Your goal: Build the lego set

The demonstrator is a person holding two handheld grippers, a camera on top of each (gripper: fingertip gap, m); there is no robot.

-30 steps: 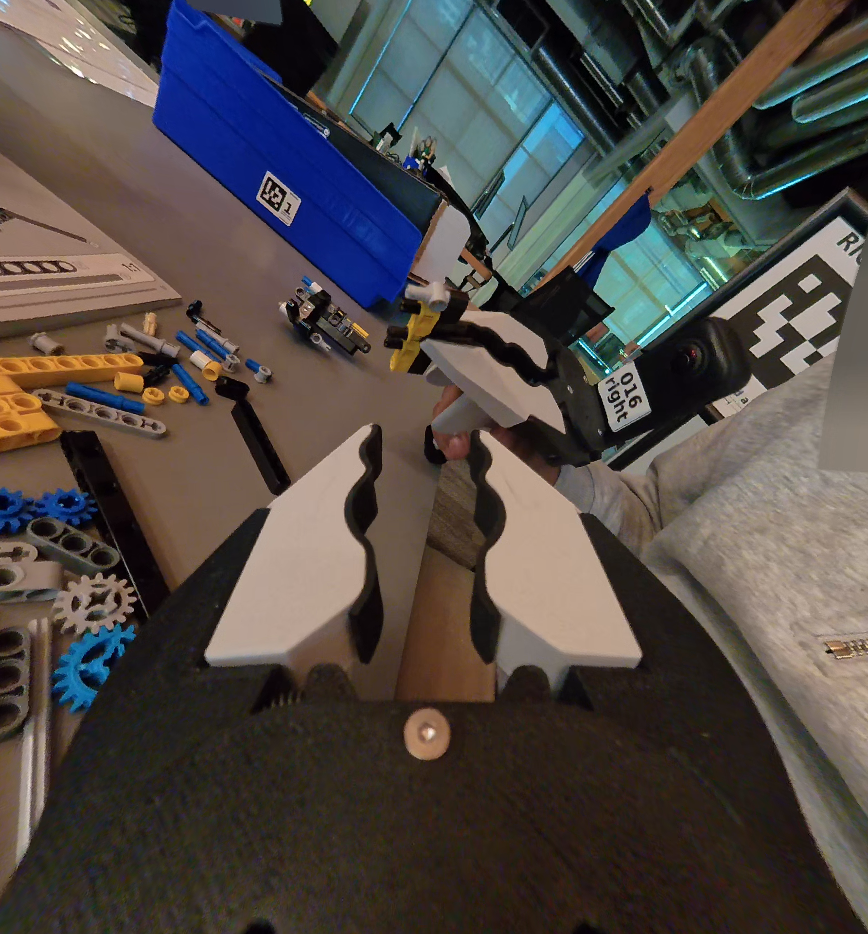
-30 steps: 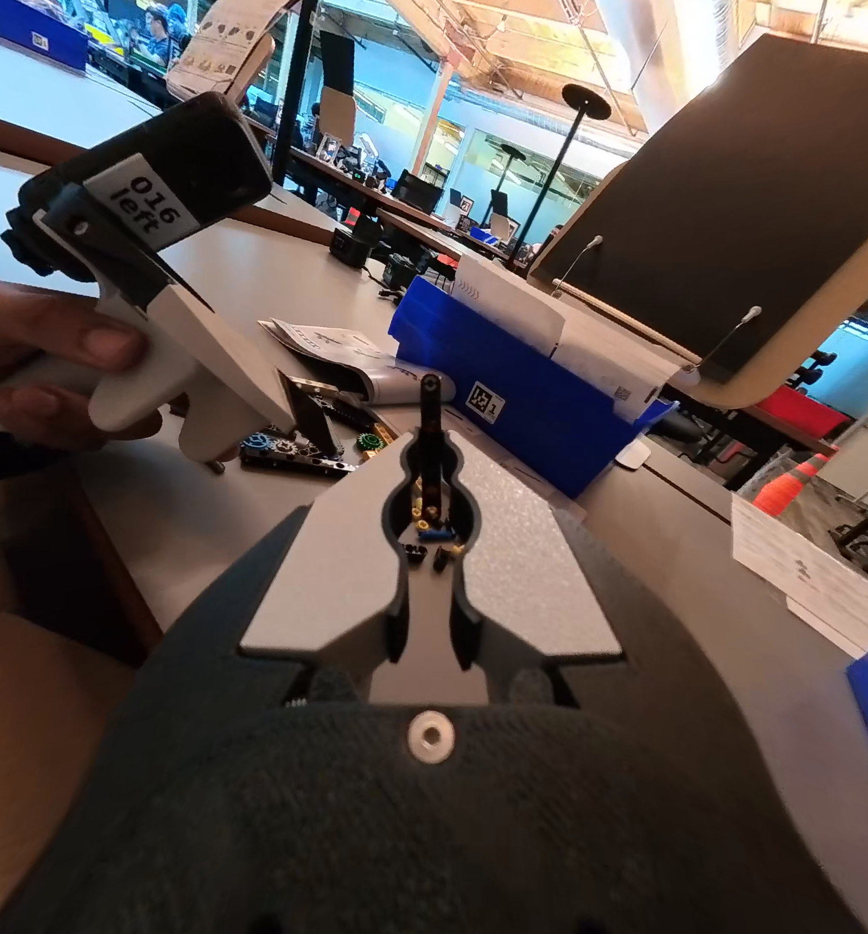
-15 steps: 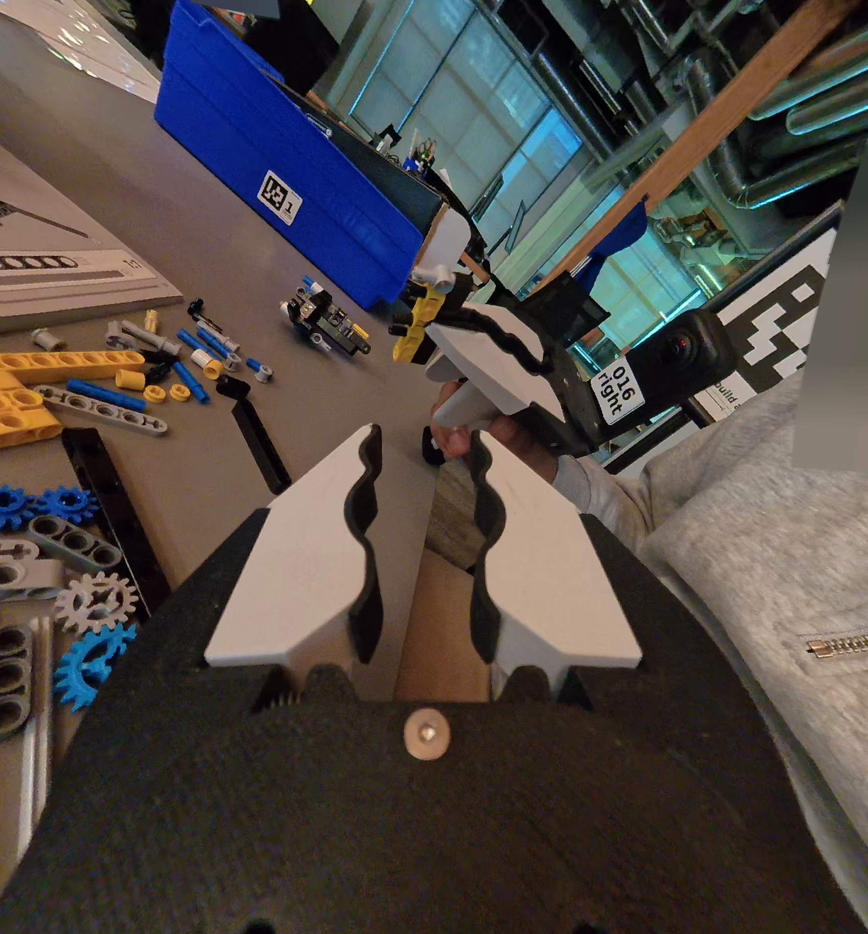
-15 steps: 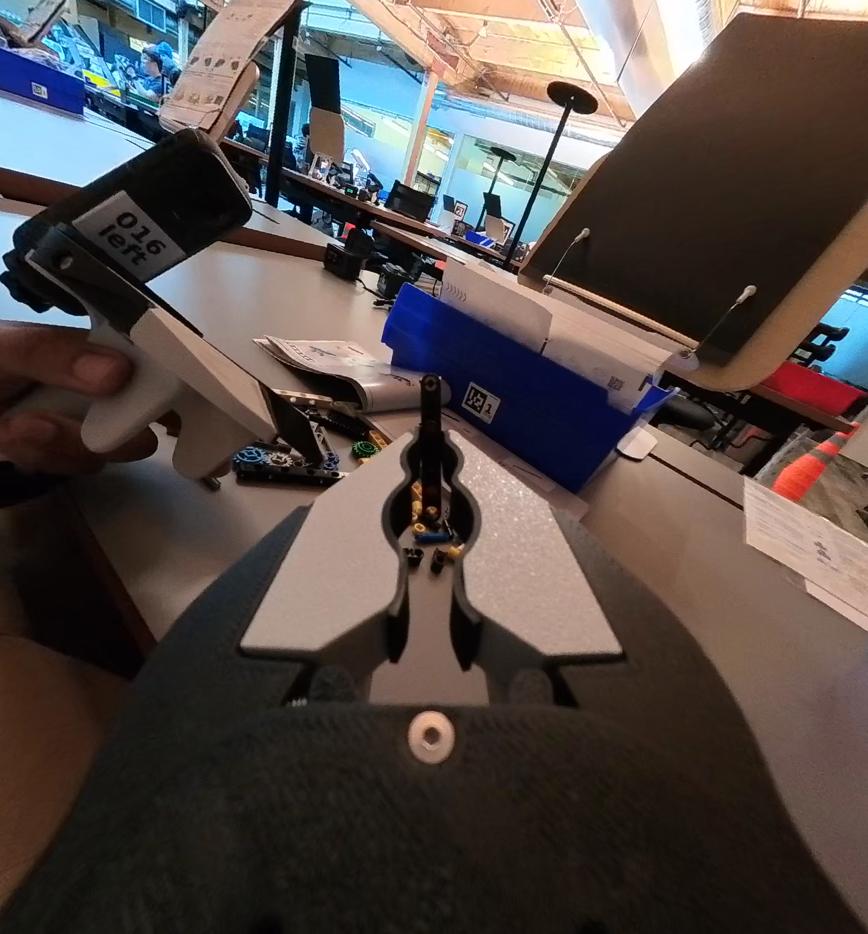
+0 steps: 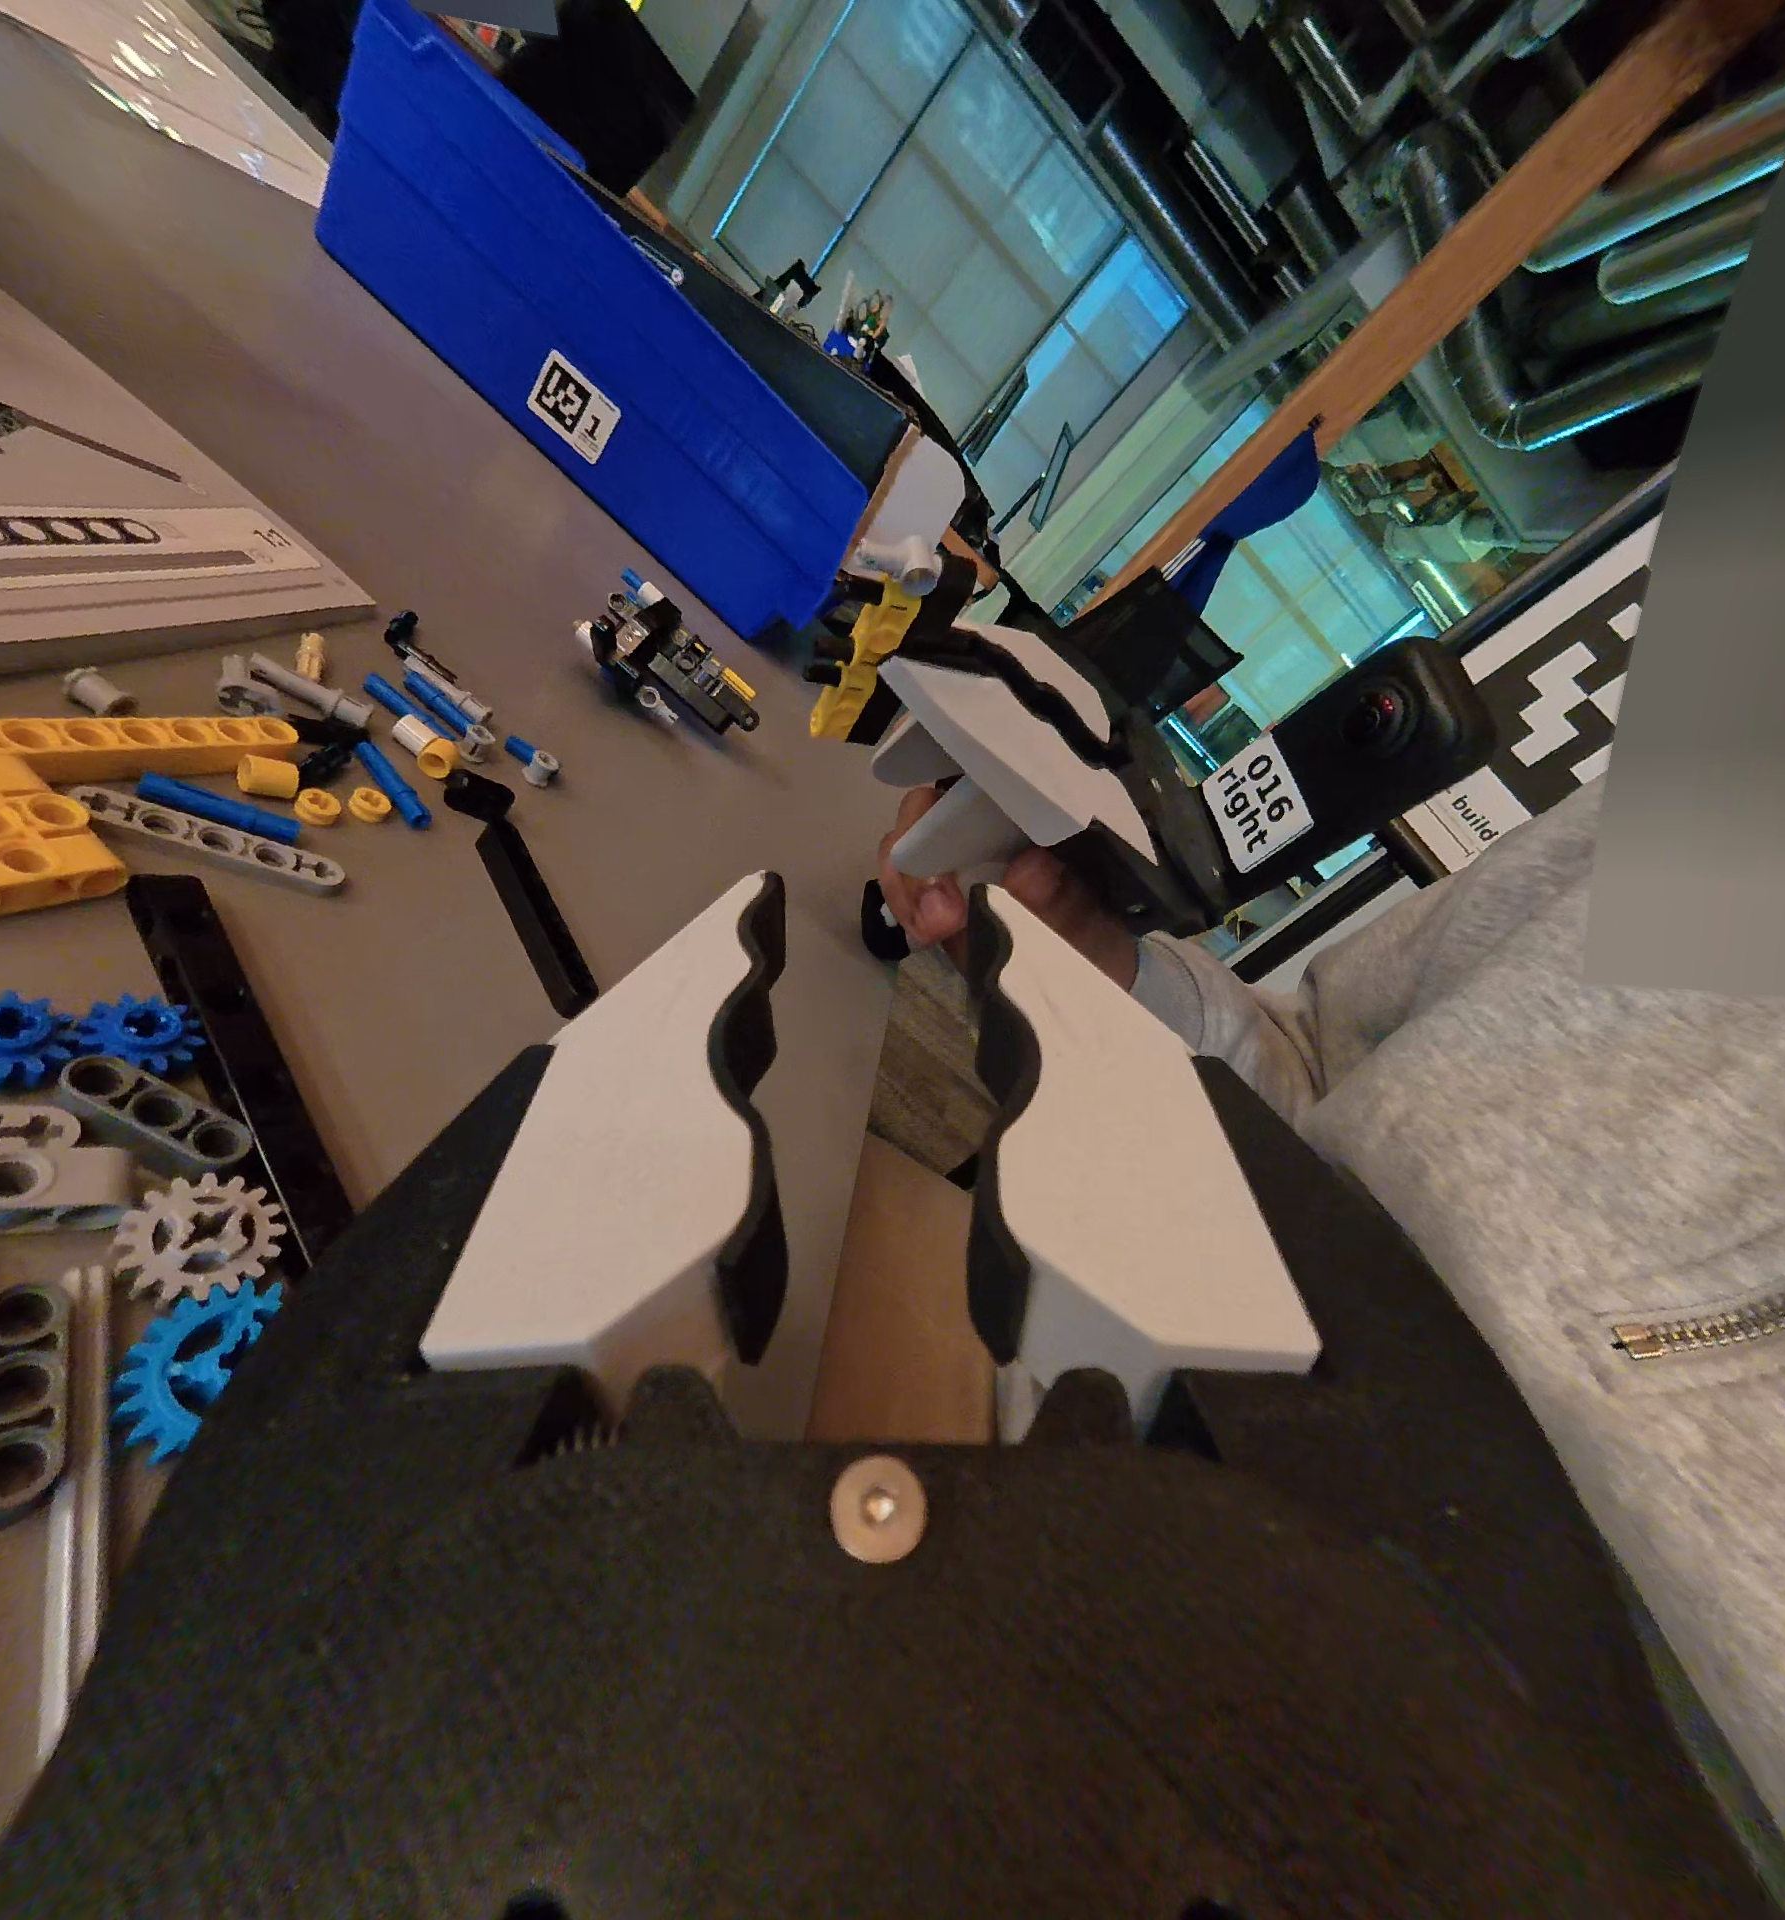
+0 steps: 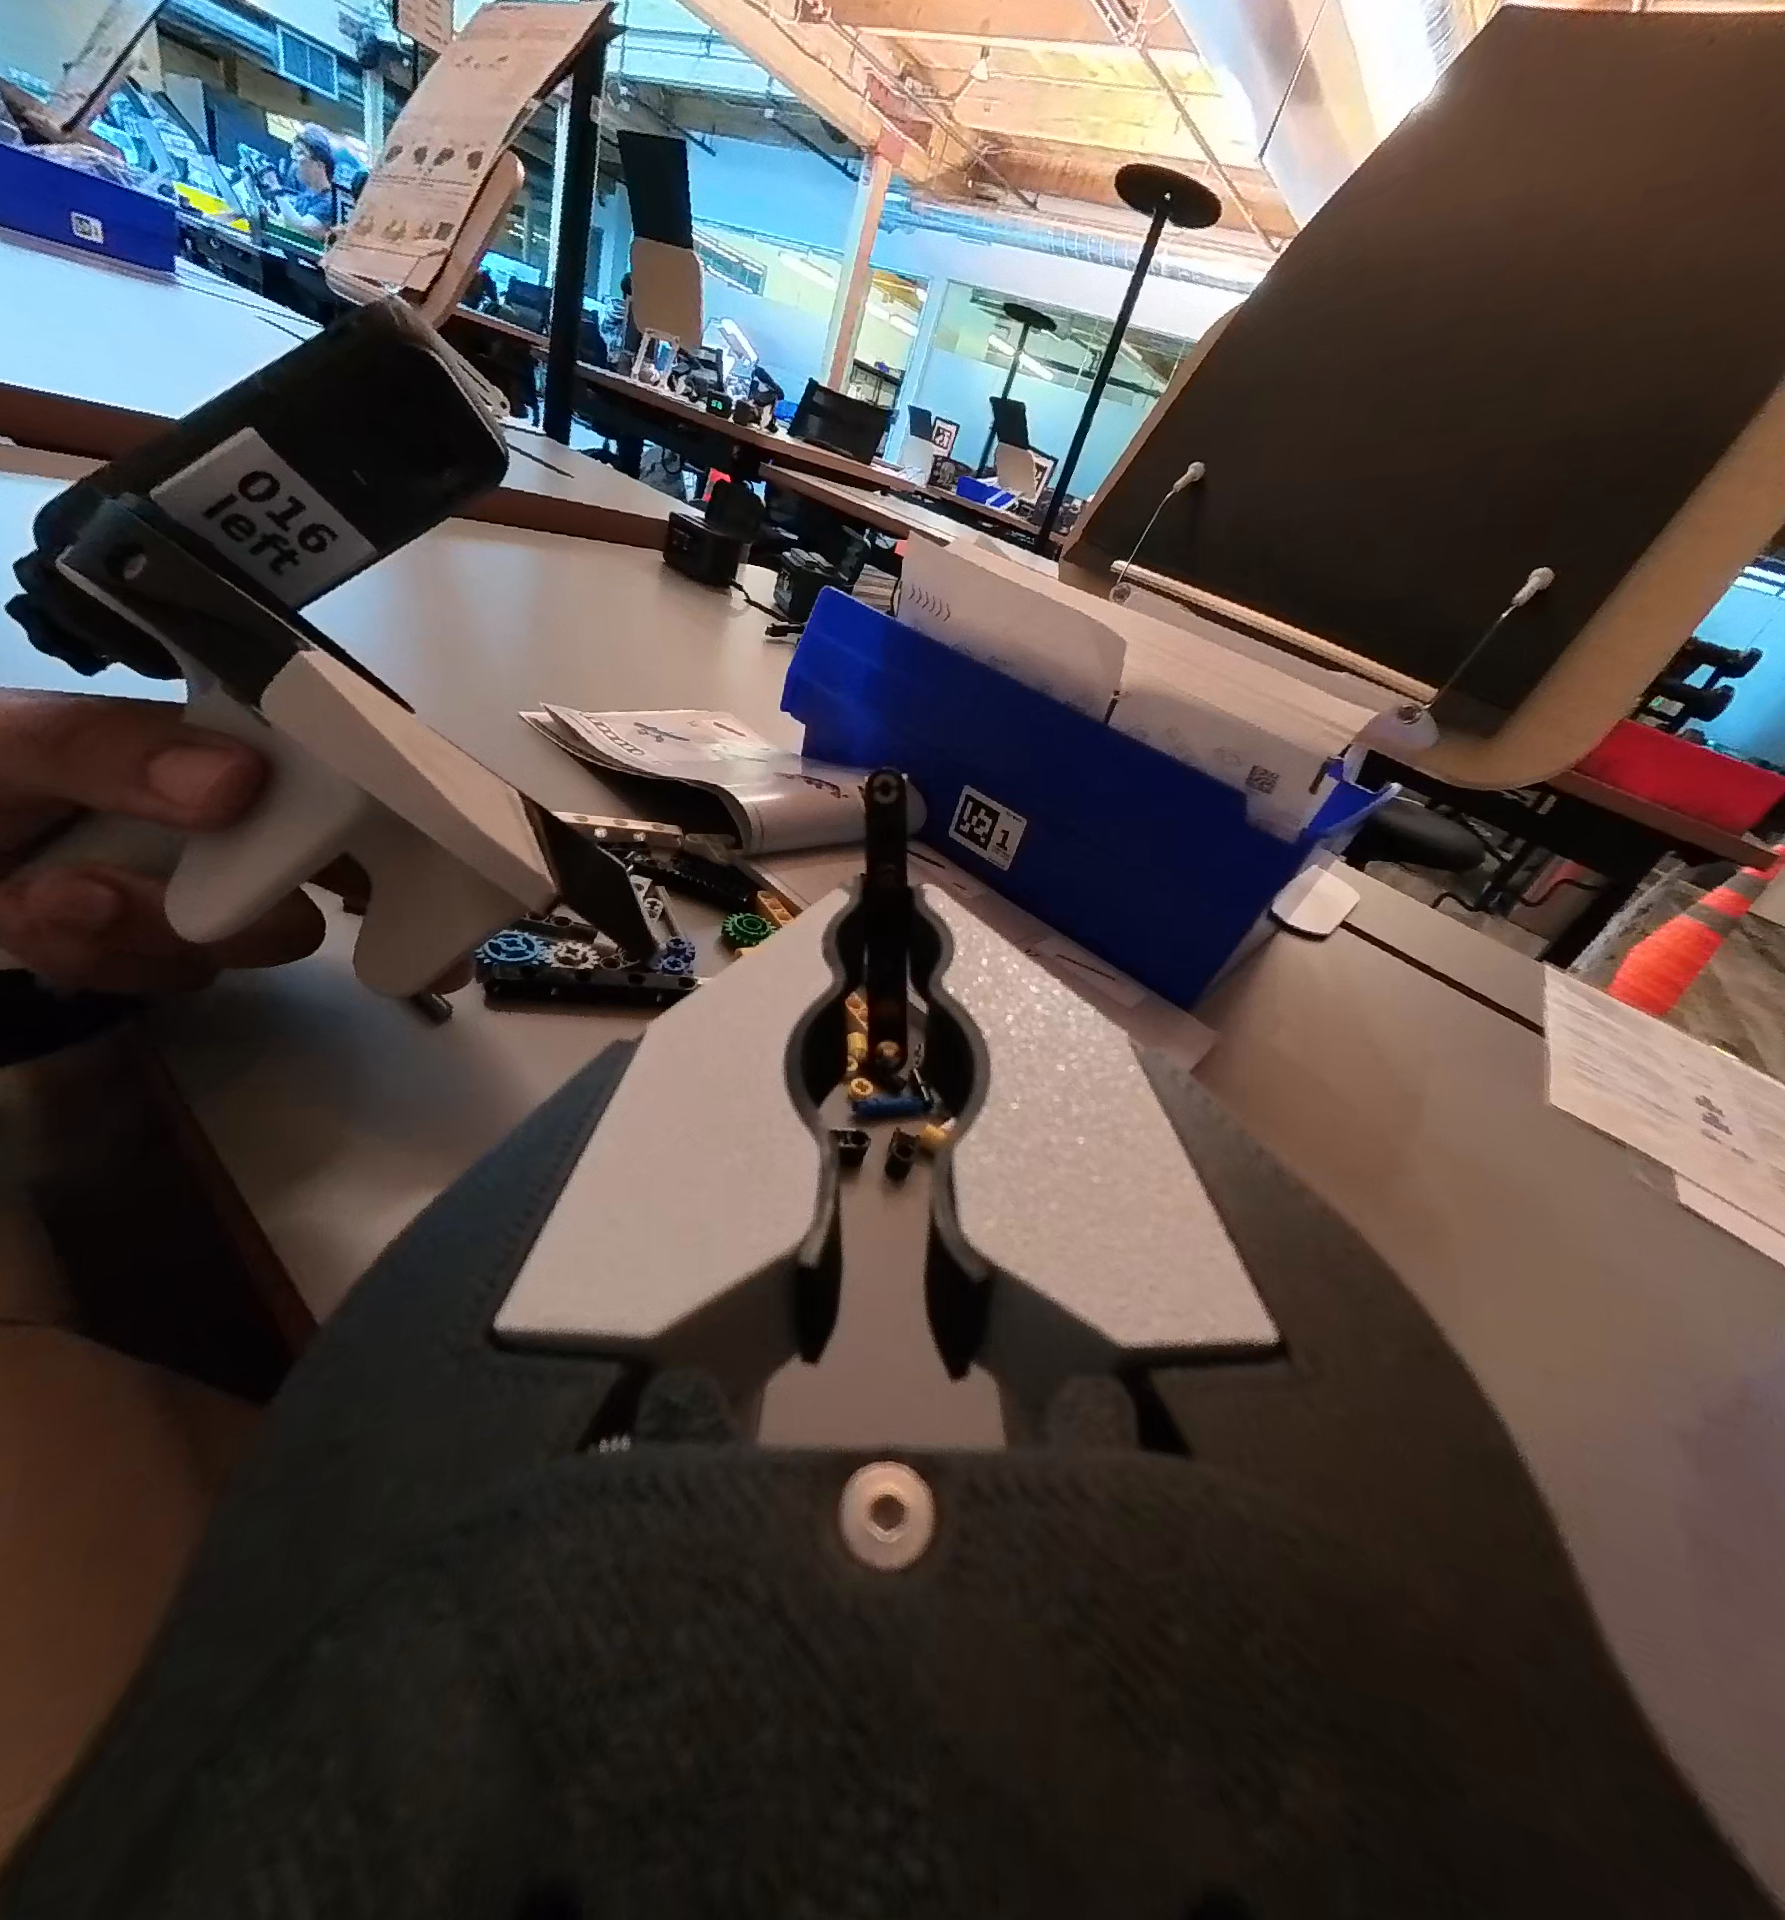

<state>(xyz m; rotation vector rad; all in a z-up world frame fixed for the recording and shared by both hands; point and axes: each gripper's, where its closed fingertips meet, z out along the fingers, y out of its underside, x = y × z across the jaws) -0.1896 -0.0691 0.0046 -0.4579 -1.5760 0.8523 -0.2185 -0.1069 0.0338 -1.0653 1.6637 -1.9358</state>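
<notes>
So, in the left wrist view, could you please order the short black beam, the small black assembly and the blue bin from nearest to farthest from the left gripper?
From the left gripper:
1. Short black beam, just left of the jaws.
2. Small black assembly, farther ahead on the table.
3. Blue bin, at the back.

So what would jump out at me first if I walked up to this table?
Probably the right gripper, shut on a small black and yellow lego assembly held above the table. Next, the bright loose pieces spread at the left, yellow beams and blue gears, with the left gripper open and empty beside them. Behind sits a big blue bin.
</notes>
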